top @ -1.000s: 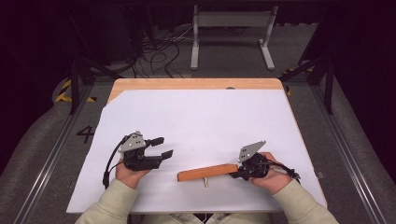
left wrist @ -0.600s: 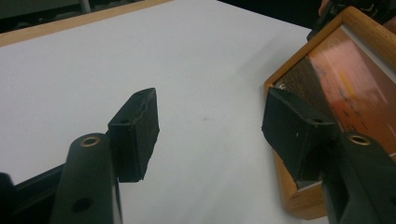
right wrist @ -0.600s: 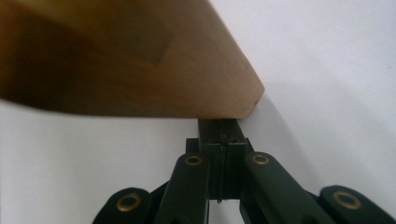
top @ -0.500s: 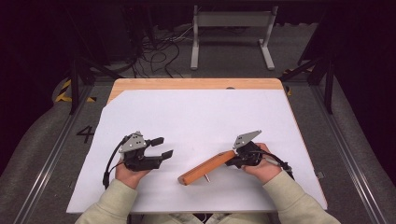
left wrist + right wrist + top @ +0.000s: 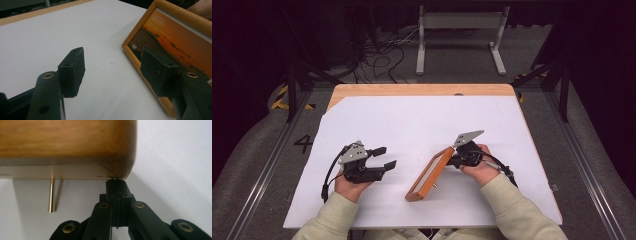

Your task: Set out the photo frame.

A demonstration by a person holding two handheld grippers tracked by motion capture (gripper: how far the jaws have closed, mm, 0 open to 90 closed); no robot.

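Observation:
A wooden picture frame (image 5: 432, 172) with an orange sunset print stands on edge on the white sheet (image 5: 422, 125), running diagonally from near left to far right. My right gripper (image 5: 451, 161) is shut, its tips pressed against the frame's far right corner. In the right gripper view the closed jaws (image 5: 116, 182) meet the underside of the frame's corner (image 5: 67, 145), and a thin brass pin (image 5: 51, 195) hangs from the frame's back. My left gripper (image 5: 384, 157) rests open to the left of the frame. The left gripper view shows its pads (image 5: 72, 70) apart and the frame's print (image 5: 175, 42) just beyond.
The white sheet covers a wooden table whose far edge (image 5: 422, 90) is bare. Beyond the table, a metal stand (image 5: 459, 30) and loose cables (image 5: 382, 55) lie on the dark floor. Rails run along both sides of the table.
My right gripper has moved away from the person and leftward, swinging the frame's right end from parallel with the front edge to a diagonal. The left gripper stayed still.

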